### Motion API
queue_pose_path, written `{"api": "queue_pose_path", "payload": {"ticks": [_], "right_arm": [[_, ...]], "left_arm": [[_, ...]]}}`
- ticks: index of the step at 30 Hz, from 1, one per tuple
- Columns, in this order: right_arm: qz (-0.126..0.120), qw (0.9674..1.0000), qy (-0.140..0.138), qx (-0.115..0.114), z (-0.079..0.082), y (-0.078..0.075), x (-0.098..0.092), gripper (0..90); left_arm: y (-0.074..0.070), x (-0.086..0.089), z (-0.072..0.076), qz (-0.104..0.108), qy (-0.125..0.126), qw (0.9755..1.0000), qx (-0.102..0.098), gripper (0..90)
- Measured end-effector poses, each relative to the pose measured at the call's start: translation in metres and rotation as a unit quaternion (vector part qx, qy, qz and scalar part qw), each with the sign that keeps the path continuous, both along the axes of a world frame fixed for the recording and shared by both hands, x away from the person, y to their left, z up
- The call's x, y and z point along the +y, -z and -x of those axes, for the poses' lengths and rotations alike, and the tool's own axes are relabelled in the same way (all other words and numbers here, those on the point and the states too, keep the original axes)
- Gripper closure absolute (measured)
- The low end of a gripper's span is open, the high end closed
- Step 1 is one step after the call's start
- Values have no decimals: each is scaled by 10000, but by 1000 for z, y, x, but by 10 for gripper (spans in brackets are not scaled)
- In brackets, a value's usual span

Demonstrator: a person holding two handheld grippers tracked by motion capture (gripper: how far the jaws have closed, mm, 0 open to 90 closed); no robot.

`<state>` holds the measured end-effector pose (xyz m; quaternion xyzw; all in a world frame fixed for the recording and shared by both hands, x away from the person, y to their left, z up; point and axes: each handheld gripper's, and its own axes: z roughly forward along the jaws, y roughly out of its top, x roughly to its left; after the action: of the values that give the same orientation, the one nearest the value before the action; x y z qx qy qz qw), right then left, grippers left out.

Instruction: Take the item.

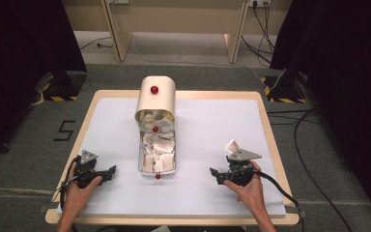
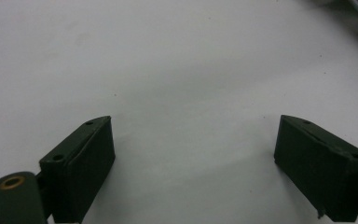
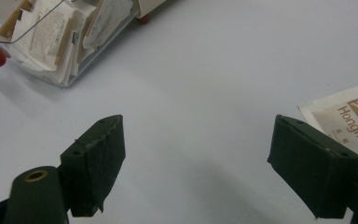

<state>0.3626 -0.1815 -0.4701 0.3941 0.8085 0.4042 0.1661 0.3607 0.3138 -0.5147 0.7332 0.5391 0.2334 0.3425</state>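
On the tabletop (image 1: 125,104), w/ a white sheet over most of it, both grippers sit low near the front edge, one per hand. Left gripper (image 1: 107,173) is at the front left, jaws spread wide apart w/ nothing between them; its own view has just bare white sheet between the two black jaws. Right gripper (image 1: 214,173) is at the front right, jaws likewise released & empty, pointing inward toward the middle.

Centre of the tabletop: a clear drawer (image 1: 141,162) pulled out of a cream, round-topped box (image 1: 160,99), packed w/ pale paper sachets (image 1: 158,145). Red knob (image 1: 158,176) on the drawer's front end, another red knob on the box top. The right gripper view catches the drawer's front corner & knob at upper left, well apart from the jaws.

One loose sachet (image 3: 354,116) lies flat on the sheet just beside the right gripper, on its far side – brown print reads "HongMian". It's next to the outer jaw; can't tell if touching.
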Motion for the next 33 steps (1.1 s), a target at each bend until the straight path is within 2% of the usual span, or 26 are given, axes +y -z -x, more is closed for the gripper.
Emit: {"api": "queue_pose_path", "payload": {"ticks": [16,33], "right_arm": [[109,9999,-99,43,9,5,4,190],[573,9974,-358,252,16,24,15,200]], "left_arm": [[0,0,0,-2,1,10000,-1,113],[0,0,0,-4,2,10000,-1,113]]}}
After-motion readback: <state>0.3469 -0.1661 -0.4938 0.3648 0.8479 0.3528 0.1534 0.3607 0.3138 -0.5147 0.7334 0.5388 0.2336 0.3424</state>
